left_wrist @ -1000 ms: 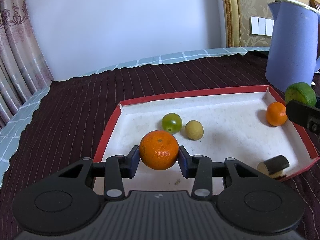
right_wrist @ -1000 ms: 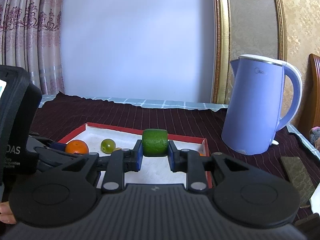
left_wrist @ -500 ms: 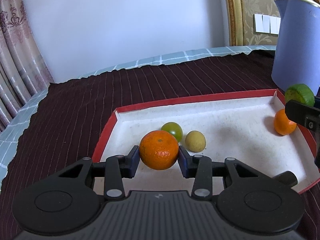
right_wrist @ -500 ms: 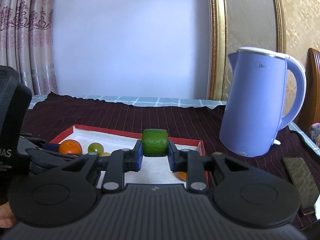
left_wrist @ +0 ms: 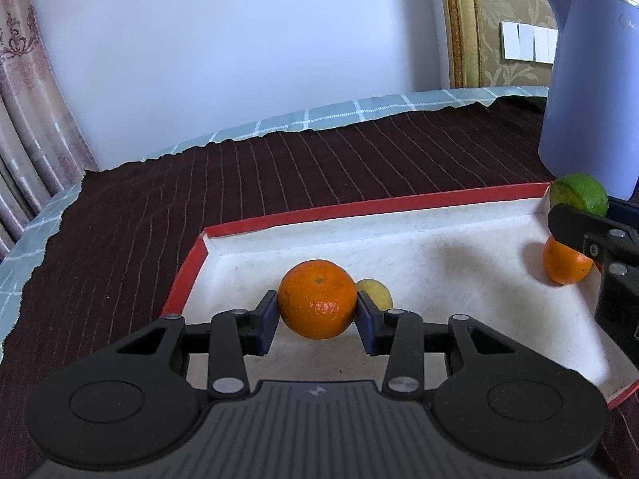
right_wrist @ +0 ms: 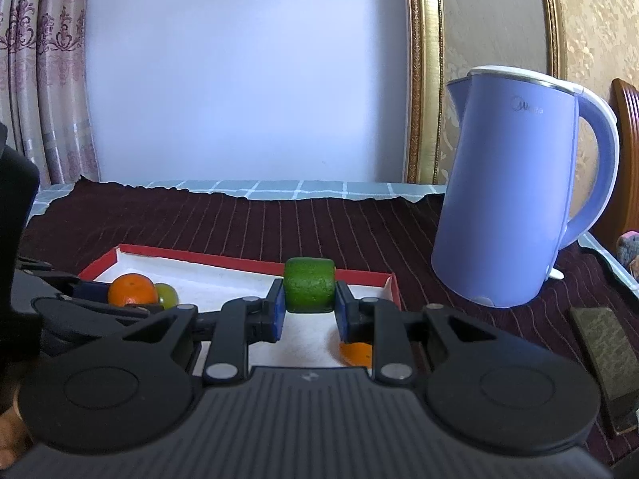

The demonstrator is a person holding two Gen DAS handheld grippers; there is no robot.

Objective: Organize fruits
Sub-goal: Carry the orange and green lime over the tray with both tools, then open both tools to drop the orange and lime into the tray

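Note:
My left gripper (left_wrist: pixel 317 315) is shut on a large orange (left_wrist: pixel 317 304), held just above the near left part of the red-rimmed white tray (left_wrist: pixel 399 203). A small yellow fruit (left_wrist: pixel 377 293) lies in the tray right behind that orange. My right gripper (right_wrist: pixel 309 307) is shut on a green lime (right_wrist: pixel 309 290) over the tray's right side; the same lime (left_wrist: pixel 581 193) shows at the right edge of the left wrist view. A second orange (left_wrist: pixel 565 265) lies in the tray's right corner, under the right gripper. A small green fruit (right_wrist: pixel 167 294) sits beside the held orange (right_wrist: pixel 131 289).
A tall blue kettle (right_wrist: pixel 515 187) stands on the dark striped tablecloth (left_wrist: pixel 199 199), just right of the tray. A dark flat object (right_wrist: pixel 603 351) lies at the table's right. Curtains and a white wall are behind. A person's hand (right_wrist: pixel 10 435) shows at lower left.
Both grippers moved forward over the tray with their fruits still gripped. The small green fruit is now hidden behind the held orange in the left wrist view, and the kettle looks nearer.

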